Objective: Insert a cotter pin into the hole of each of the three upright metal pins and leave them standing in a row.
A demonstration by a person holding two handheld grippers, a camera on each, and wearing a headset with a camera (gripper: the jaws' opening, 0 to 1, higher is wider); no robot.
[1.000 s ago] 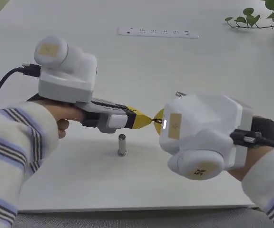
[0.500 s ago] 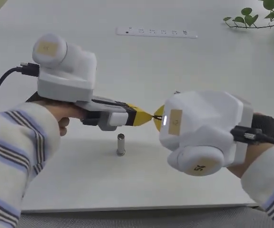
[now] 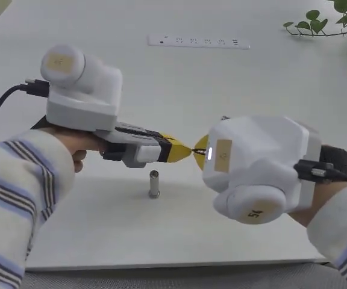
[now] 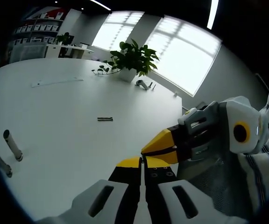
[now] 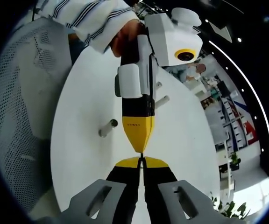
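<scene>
My left gripper (image 3: 184, 151) and right gripper (image 3: 201, 149) meet tip to tip in mid-air above the white table. A thin dark cotter pin (image 3: 196, 152) bridges the small gap between them, and both pairs of yellow jaws are shut on it. Below the tips one metal pin (image 3: 154, 183) stands upright. The right gripper view shows my right gripper (image 5: 141, 161) shut, the left gripper's fingers (image 5: 138, 130) pointing down at it, and three metal pins (image 5: 109, 127) (image 5: 162, 101) (image 5: 157, 86) behind. In the left gripper view my left gripper (image 4: 143, 162) is shut and two metal pins (image 4: 12, 144) (image 4: 2, 166) stand at the left.
A small dark piece (image 4: 105, 119) lies flat on the table past the grippers. A white power strip (image 3: 199, 41) lies at the far side, and plant leaves (image 3: 327, 21) reach in at the far right. The table's front edge (image 3: 161, 264) is close to me.
</scene>
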